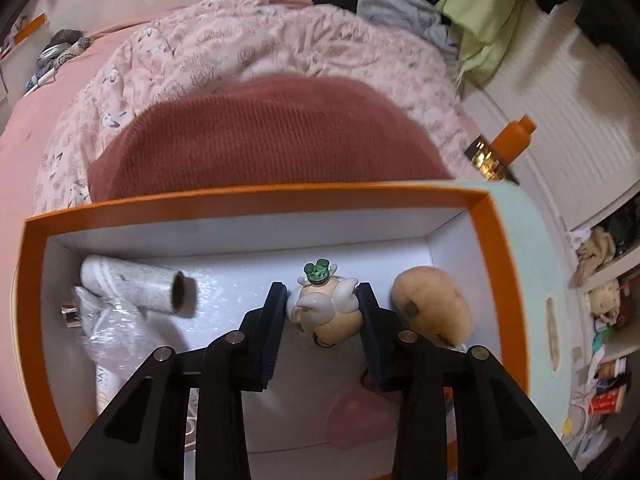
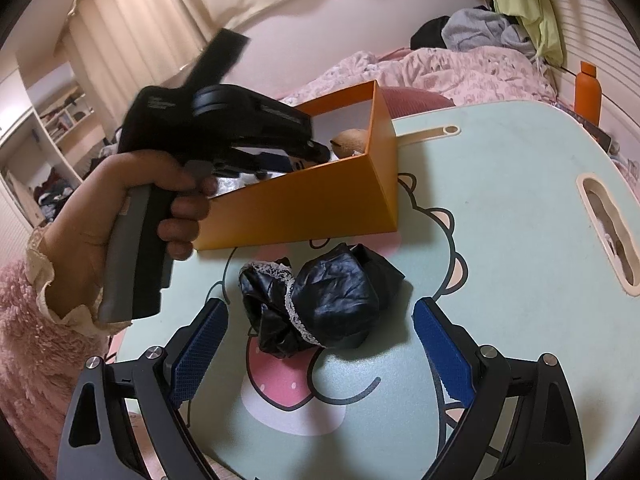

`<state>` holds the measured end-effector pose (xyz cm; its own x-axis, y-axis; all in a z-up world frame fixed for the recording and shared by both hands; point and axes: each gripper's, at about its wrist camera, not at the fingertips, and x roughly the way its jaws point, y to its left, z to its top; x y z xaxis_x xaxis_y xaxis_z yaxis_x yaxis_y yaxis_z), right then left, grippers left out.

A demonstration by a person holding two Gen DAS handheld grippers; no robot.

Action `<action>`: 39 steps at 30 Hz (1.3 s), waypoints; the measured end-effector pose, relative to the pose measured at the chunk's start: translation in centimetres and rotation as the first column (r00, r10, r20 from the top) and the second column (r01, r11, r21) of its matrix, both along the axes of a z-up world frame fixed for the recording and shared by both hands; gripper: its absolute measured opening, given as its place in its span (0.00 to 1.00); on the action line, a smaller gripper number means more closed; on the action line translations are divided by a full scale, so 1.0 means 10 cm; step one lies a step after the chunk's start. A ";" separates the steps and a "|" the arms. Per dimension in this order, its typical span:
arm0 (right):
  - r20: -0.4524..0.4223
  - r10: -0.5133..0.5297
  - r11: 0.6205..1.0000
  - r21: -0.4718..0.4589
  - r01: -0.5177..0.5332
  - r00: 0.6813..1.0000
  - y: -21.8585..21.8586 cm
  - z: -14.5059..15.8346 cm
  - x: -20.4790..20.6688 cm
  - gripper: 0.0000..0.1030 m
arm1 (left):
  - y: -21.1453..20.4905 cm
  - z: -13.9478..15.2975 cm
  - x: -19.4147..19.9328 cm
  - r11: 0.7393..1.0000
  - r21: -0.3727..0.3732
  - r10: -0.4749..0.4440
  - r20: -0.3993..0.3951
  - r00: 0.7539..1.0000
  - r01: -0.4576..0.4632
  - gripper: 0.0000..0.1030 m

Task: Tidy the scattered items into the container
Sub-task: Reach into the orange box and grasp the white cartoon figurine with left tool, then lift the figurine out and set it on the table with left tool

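Figurine (image 1: pixel 326 308) inside orange box (image 1: pixel 256 202)

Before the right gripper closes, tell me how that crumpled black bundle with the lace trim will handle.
The black bundle looks soft and creased, so it will probably squash and flop. Its shiny surface may slip on the pads. It seems light and unlikely to roll on the table.

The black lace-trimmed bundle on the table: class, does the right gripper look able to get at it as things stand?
Probably yes. The right gripper stands wide open with the black lace-trimmed bundle lying on the table just ahead of its fingertips, nothing between them. The orange box sits behind it, clear of the approach.
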<state>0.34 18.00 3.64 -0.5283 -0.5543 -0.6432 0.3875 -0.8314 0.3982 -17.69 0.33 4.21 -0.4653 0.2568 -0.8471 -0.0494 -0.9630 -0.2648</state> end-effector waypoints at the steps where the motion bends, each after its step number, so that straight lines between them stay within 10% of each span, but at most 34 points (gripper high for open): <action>1: 0.000 -0.001 1.000 -0.001 0.001 1.000 0.00 0.00 0.00 0.91 | -0.04 0.08 0.06 0.999 0.038 -0.003 -0.022 1.000 0.004 0.35; 8: 0.006 -0.001 1.000 0.002 0.001 1.000 0.00 -0.01 -0.02 0.91 | -0.26 0.63 0.95 0.988 0.117 -0.076 -0.213 0.974 0.103 0.35; 15: 0.015 -0.001 1.000 0.006 0.001 1.000 0.00 -0.02 -0.02 0.92 | -0.33 0.13 1.59 0.990 0.103 -0.079 -0.203 0.976 0.102 0.36; 28: 0.031 -0.004 1.000 0.008 0.004 1.000 0.00 -0.04 -0.06 0.92 | -0.23 -0.30 1.58 0.992 0.083 -0.083 -0.133 0.988 0.095 0.36; 32: 0.031 -0.004 1.000 0.008 0.004 1.000 0.00 -0.04 -0.06 0.92 | -0.24 -0.28 1.64 0.993 0.072 -0.078 -0.156 0.985 0.090 0.75; 39: 0.024 -0.010 1.000 0.007 0.010 1.000 0.01 -0.04 -0.07 0.92 | -0.48 -0.12 1.84 0.994 0.105 0.063 -0.251 0.966 -0.037 0.79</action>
